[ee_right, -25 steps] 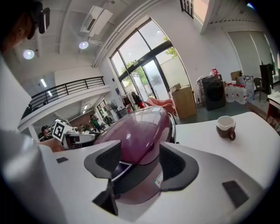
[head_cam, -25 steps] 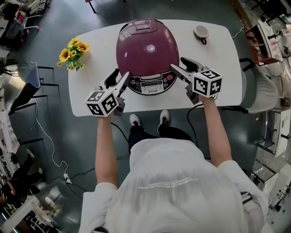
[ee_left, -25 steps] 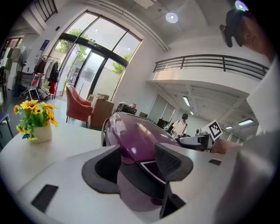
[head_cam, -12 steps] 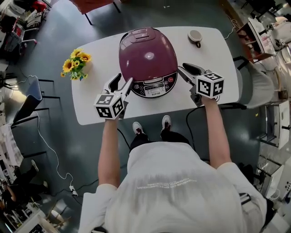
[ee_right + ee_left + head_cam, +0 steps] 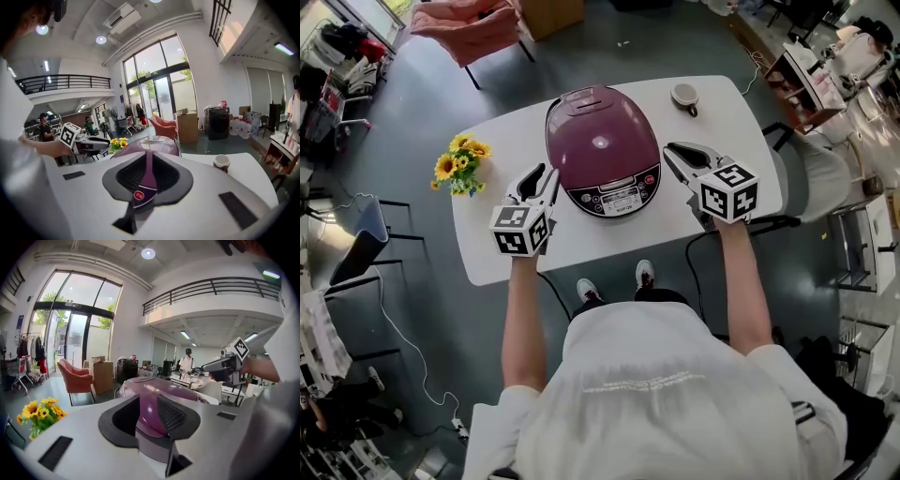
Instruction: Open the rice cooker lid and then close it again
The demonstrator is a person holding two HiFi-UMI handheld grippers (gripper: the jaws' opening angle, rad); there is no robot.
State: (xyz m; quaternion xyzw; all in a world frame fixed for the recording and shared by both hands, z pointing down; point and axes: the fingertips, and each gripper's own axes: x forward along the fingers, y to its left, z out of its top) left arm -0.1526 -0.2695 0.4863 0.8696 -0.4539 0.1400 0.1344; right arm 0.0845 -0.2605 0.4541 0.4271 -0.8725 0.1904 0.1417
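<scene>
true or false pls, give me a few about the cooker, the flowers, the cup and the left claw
1. The rice cooker has its lid shut. True.
2. The sunflowers stand to the cooker's right. False: they stand on the person's left, near the table edge.
3. A cup sits near the table's far right corner. True.
4. The left claw is clamped on the cooker's lid. False: it is beside the cooker, and its jaws, which have just been closing, stand apart with nothing between them.
</scene>
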